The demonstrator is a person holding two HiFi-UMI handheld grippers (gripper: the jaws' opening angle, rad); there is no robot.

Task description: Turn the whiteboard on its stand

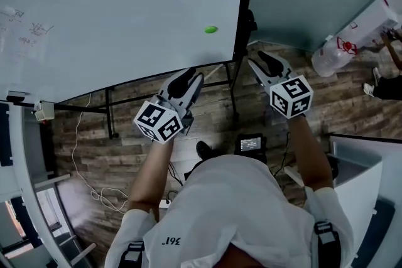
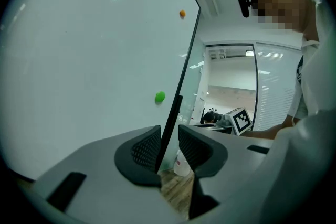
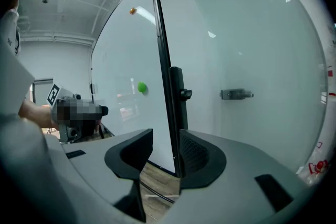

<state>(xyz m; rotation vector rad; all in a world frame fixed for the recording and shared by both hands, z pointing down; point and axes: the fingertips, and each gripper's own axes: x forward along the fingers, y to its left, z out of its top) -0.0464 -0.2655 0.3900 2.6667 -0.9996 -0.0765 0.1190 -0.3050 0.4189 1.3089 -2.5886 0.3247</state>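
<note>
Wood-plank floor, pale glass wall behind. The whiteboard hangs on its stand, face towards me and slightly angled. A green magnet sits near its right side. A loose cable lies on the floor below the whiteboard's left half, and a large water jug stands well off to its right.

Left gripper: level, at the whiteboard's lower right corner. Jaws apart. The black edge frame lines up in the gap and hugs the left pad, but floor shows through beside it, so nothing is clamped. I can't tell whether the frame is truly inside the pads or just ahead of them.

Right gripper: tipped slightly down, just right of the whiteboard's right edge. Jaws clearly apart. The frame and the stand post with its clamp knob run up through the gap close to the right pad, with no squeeze on them.

My reading is that both grippers are at this edge because it is the far end from the pivot, where a push or pull swings the panel most easily.

Judgement: no grip is made and the turn is not under way. Next step as I see it is to close one gripper on the frame and keep clear of the knob. Risk: the cable snags the stand's feet.
</note>
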